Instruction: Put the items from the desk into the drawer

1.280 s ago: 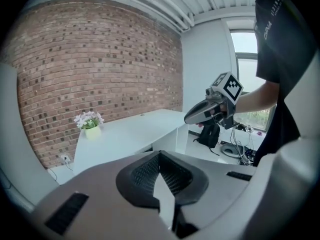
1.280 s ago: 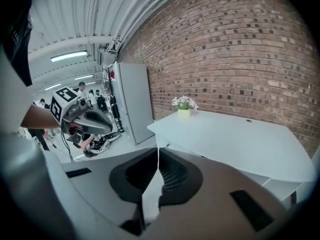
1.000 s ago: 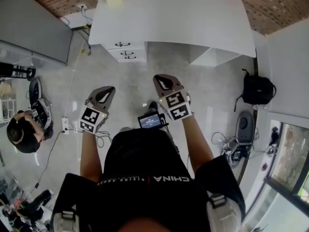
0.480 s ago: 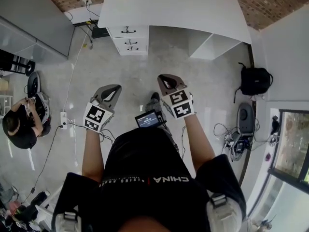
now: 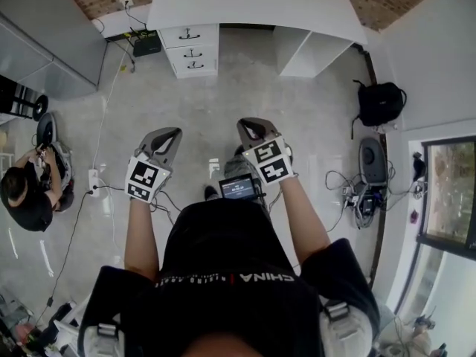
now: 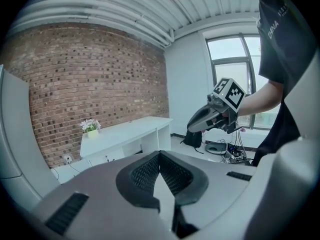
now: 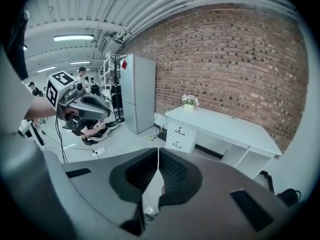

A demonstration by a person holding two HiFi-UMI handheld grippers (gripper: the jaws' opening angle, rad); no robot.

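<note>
The white desk (image 5: 253,6) stands against the brick wall at the top of the head view, its drawers (image 5: 192,47) shut. A flower pot (image 7: 189,101) is the only item I make out on it. My left gripper (image 5: 173,134) and right gripper (image 5: 249,125) hover side by side over bare floor, well short of the desk. Both are shut with nothing between the jaws. In the left gripper view the jaws (image 6: 160,154) meet at the tip, with the desk (image 6: 125,134) far beyond. The right gripper view shows the same closed tip (image 7: 158,151) aimed toward the drawers (image 7: 179,136).
A black backpack (image 5: 379,103) leans by the right wall, above a floor device (image 5: 370,158) with tangled cables. A grey cabinet (image 5: 44,43) stands at the left. A person (image 5: 30,195) sits on the floor at the far left near a power strip (image 5: 94,181).
The desk has slid toward the top of the head view and looks smaller, so I am farther from it. Both grippers stay shut and empty, held the same way.
</note>
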